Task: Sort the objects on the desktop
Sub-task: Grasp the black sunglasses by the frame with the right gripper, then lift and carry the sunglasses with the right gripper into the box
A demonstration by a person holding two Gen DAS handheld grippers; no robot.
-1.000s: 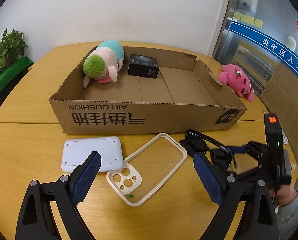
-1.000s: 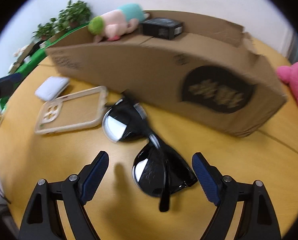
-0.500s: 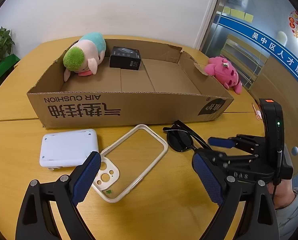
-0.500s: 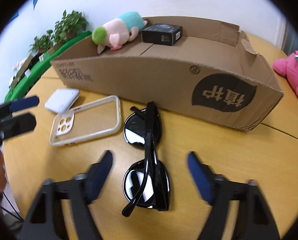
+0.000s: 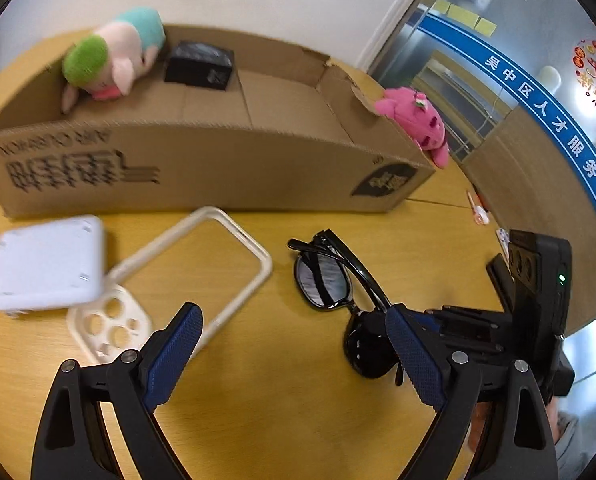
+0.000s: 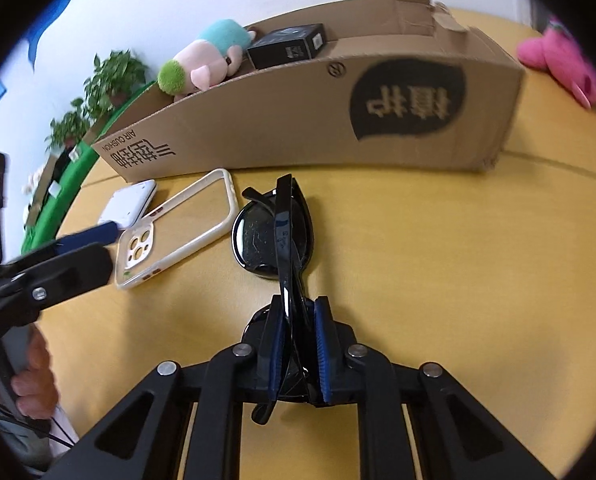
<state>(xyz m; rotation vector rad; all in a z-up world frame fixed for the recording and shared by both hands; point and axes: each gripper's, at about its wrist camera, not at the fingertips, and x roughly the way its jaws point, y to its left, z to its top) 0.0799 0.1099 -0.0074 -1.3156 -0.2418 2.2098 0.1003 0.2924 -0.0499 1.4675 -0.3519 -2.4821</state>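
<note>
On the yellow wooden worktop [image 6: 438,260], folded glossy black sunglasses [image 6: 274,236] lie before the cardboard box [image 6: 298,120]. My right gripper [image 6: 296,354] is closing its jaws on their near lens; my left gripper [image 5: 290,354] hangs wide above the cream phone case [image 5: 202,264].
</note>
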